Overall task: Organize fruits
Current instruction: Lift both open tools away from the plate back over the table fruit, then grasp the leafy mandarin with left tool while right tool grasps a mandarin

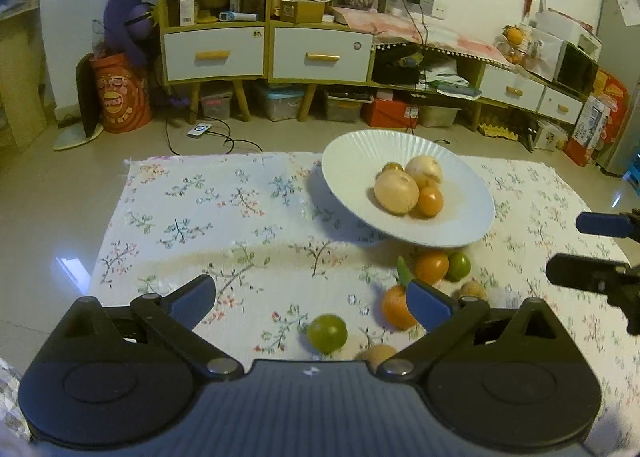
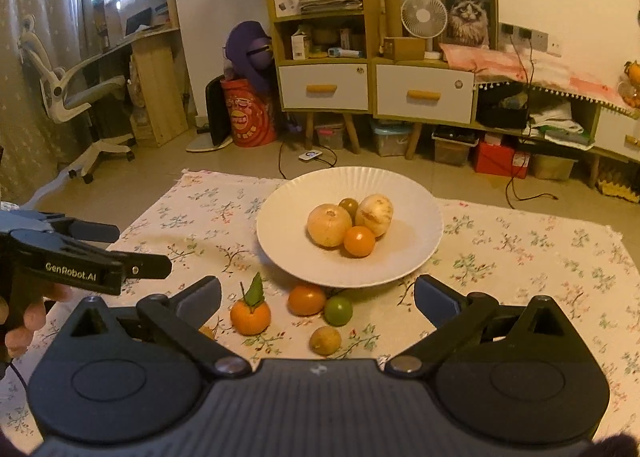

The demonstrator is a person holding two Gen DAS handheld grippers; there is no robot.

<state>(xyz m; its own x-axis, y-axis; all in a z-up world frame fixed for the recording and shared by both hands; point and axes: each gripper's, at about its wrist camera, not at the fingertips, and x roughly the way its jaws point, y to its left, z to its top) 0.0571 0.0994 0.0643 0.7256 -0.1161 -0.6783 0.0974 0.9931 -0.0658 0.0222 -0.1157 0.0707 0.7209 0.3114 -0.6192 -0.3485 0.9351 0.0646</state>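
A white plate [image 1: 352, 161] [image 2: 408, 193] on the flowered cloth holds two pale yellow fruits [image 2: 329, 225], an orange one [image 2: 359, 241] and a small dark one. Loose fruit lies in front of it: a leafed mandarin [image 2: 250, 315] [image 1: 394, 307], an orange fruit [image 2: 306, 299], a green one [image 2: 338, 310] and a brown one [image 2: 325, 340]. My left gripper [image 1: 312, 293] is open, with another green fruit [image 1: 327, 333] lying low between its fingers, untouched. My right gripper [image 2: 318, 293] is open above the loose fruit, holding nothing.
The flowered cloth [image 1: 192, 217] covers a low surface with tiled floor around it. Shelves and drawers [image 2: 424, 93] line the far wall. A hand [image 2: 24, 317] holds the left gripper [image 2: 132, 249] at the left edge. The right gripper [image 1: 592, 249] shows at the right.
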